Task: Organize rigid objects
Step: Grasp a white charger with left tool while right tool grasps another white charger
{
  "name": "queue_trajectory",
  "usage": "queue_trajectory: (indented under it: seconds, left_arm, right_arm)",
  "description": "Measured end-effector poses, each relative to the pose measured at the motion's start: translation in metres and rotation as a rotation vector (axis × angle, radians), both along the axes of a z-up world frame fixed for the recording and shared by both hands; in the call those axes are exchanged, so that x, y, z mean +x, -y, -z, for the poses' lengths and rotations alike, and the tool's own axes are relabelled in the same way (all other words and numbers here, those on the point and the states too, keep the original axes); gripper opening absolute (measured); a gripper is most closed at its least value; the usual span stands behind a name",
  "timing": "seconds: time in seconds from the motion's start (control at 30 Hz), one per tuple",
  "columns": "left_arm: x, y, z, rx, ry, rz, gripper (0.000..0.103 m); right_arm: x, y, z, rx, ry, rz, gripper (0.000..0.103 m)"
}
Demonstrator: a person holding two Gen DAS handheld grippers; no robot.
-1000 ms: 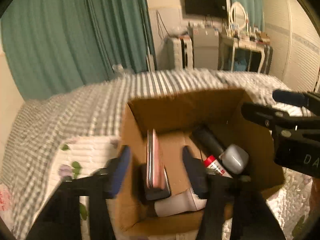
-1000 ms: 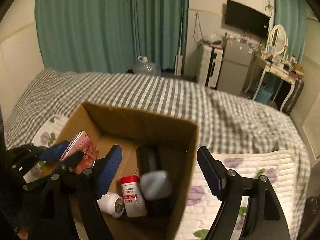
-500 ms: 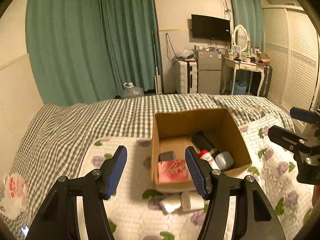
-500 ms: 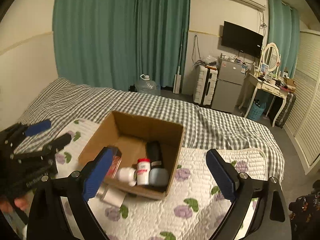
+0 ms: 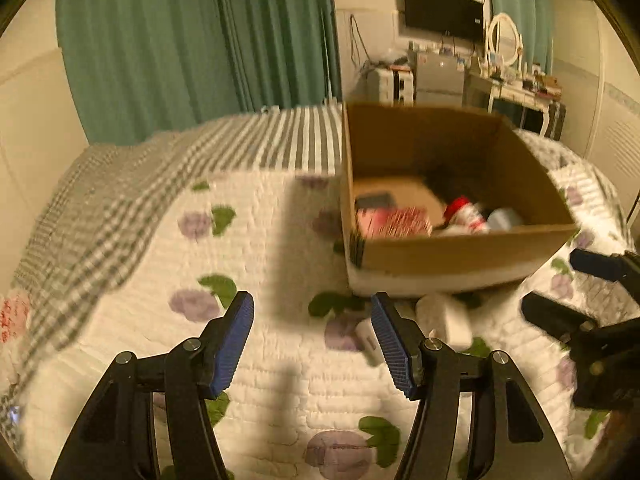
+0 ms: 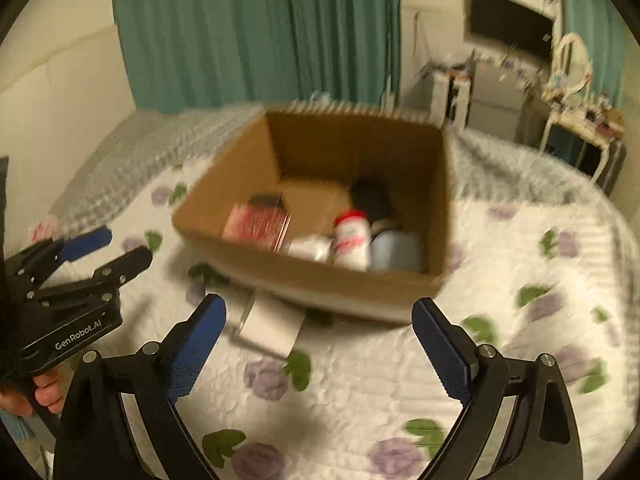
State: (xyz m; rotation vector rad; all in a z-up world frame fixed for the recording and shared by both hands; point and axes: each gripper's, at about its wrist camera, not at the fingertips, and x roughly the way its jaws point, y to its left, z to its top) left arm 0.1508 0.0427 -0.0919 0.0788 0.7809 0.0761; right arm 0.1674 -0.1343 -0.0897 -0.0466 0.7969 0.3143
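Two tongs, left point(image 5: 312, 338) and right point(image 6: 318, 344), hang spread and empty. White boxes point(image 6: 272, 324) lie on the quilt point(image 6: 360, 392) against the cardboard box's point(image 6: 320, 280) near wall; probably light, stiff, best pinched across flat sides.

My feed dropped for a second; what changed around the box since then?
The left gripper let go of the pink phone, now lying flat in the cardboard box, and both grippers pulled back, jaws open. The bottles stayed in the box.
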Motion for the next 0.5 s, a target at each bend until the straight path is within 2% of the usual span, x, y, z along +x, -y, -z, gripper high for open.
queue_trajectory:
  seconds: [0.17,0.27,0.37,0.43,0.47,0.5]
  left_arm:
    - [0.008,-0.013,0.023,-0.024,-0.056,-0.019,0.064]
    - [0.010,-0.014,0.025,-0.031,-0.063,-0.017,0.064]
    - [0.010,-0.010,0.028,-0.019,-0.073,-0.007,0.064]
    - [0.011,-0.008,0.029,-0.007,-0.077,-0.007,0.064]
    - [0.011,-0.008,0.030,-0.002,-0.080,-0.009,0.064]
    - [0.012,-0.008,0.030,-0.001,-0.082,-0.010,0.064]
  right_arm:
    - [0.023,-0.019,0.047,-0.004,-0.124,-0.006,0.093]
    - [0.041,-0.021,0.067,0.061,-0.213,0.017,0.088]
    - [0.052,-0.024,0.076,0.114,-0.253,0.020,0.087]
    - [0.054,-0.031,0.081,0.109,-0.258,0.013,0.084]
    - [0.055,-0.033,0.084,0.113,-0.260,0.012,0.081]
    - [0.057,-0.036,0.088,0.117,-0.276,0.003,0.072]
